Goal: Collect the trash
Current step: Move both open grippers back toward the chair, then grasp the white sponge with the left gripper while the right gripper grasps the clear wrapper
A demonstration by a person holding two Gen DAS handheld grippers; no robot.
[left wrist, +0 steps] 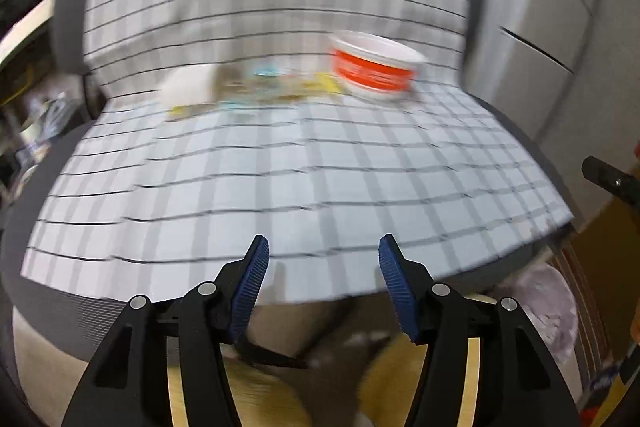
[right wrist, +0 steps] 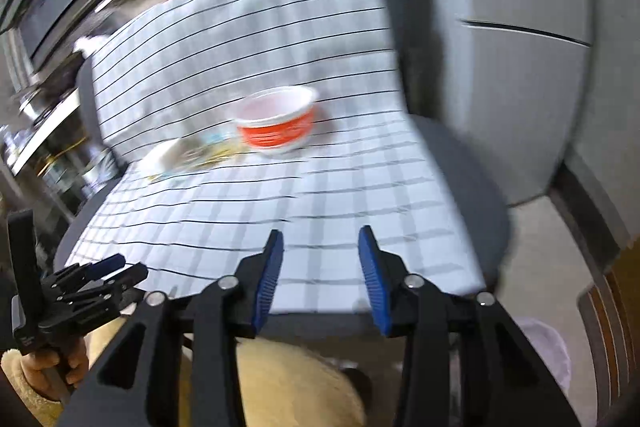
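Red-and-white instant-noodle cup (right wrist: 277,123) upright on a checked cloth (right wrist: 280,195) draped over a grey chair (right wrist: 472,179), near the crease where seat meets back. Flat, blurred wrappers (right wrist: 192,153) just left of the cup. Left gripper (left wrist: 320,283) parted, nothing between its blue pads. Right gripper (right wrist: 320,275) likewise apart and empty. Both low over the seat's front edge, well apart from the cup.

No text can be read: the white lettering on the bowl's (right wrist: 276,125) red band is smeared by blur (as is the print on the wrappers (left wrist: 276,85) beside it).
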